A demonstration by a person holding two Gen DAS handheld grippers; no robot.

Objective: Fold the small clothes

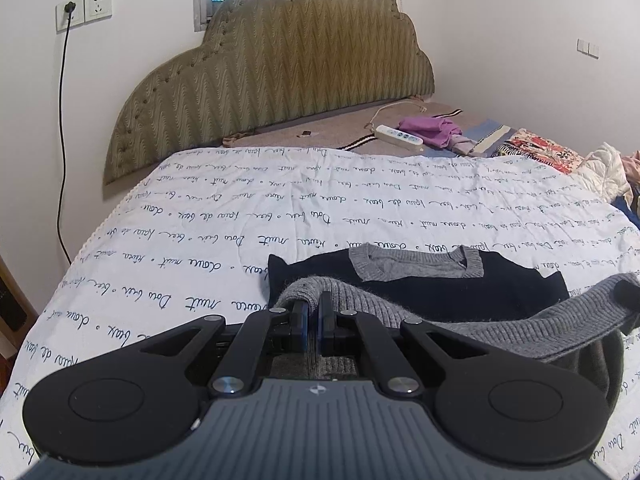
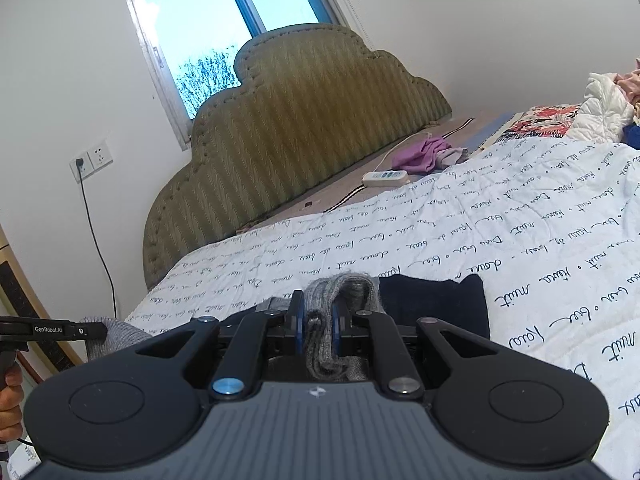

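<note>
1. Far left on the wall, a double socket plate [image 1: 84, 11] has a black cable [image 1: 61, 128] plugged in, hanging down beside the bed.
2. The left hand-held gripper [image 1: 314, 306] is clenched on a gray ribbed edge of the sweater [image 1: 480, 288], the knit bunched over its fingertips.
3. The sweater is navy with a gray ribbed collar [image 1: 416, 266]. Its body lies flat on the white quilt [image 1: 280, 200] printed with handwriting, collar toward the headboard [image 1: 272, 80], while the gray ribbed edge is lifted and stretched between the two tools.
4. In the right wrist view, the right hand-held gripper [image 2: 318, 316] is grasping a thick fold of the gray knit [image 2: 340, 292], which fills the gap between its blue-lined fingers [image 2: 298, 320]. The navy part of the sweater [image 2: 436, 304] lies just beyond it on the quilt [image 2: 480, 220].
5. At that view's left edge the other tool shows, with a bare hand [image 2: 10, 392] on its handle.
6. Farther right, near the headboard, a white power strip [image 1: 398, 135] lies just beside a purple garment [image 1: 430, 130].
7. At the far right edge sits a heap of other fabrics, a red floral cloth [image 1: 536, 150] among them.
</note>
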